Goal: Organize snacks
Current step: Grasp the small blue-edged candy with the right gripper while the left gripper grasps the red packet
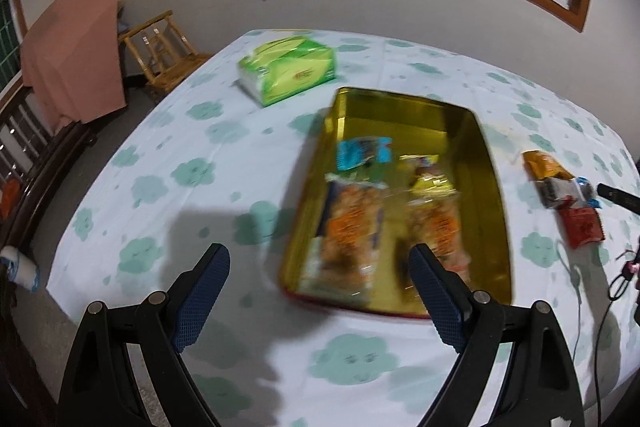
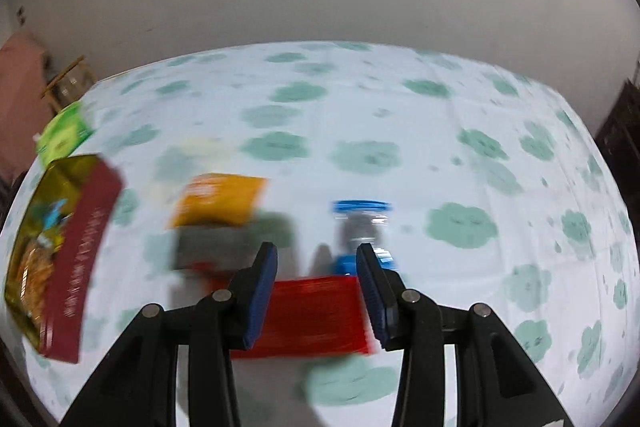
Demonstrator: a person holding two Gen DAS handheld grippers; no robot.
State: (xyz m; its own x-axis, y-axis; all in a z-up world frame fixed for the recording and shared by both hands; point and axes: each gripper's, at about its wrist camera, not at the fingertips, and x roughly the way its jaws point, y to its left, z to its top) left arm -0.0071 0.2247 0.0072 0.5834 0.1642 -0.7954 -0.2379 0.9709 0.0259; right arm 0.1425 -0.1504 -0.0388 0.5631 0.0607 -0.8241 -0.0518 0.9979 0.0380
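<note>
On flowered tablecloth (image 1: 192,187), centre: gold tin (image 1: 496,211), lid off, already loaded with two long cracker packs (image 1: 352,223) side by side and a small blue packet (image 1: 362,153) at the far end. Green tissue pack (image 1: 288,69) beyond, apart from the tin.

Left gripper (image 1: 320,283) spread wide, nothing between the pads, hovering over the tin's near rim.

To the tin's right, well apart from it: loose cluster of leftovers, namely orange packet (image 2: 218,201), grey packet (image 2: 212,247), red packet (image 2: 316,315), clear blue-capped packet (image 2: 360,223). All smeared by blur; labels unreadable.

Right gripper (image 2: 316,279) part-open, empty, poised above the red packet, pads not pressing anything.

Step judged: fetching the next snack from the loose cluster, sorting roughly half done.

Next move calls for: dropping onto the red packet, straddling it squarely, closing gently on thin crinkly foil, then carrying across to free space in the tin. Risk judged: snagging the neighbouring grey packet, which lies just beside.
</note>
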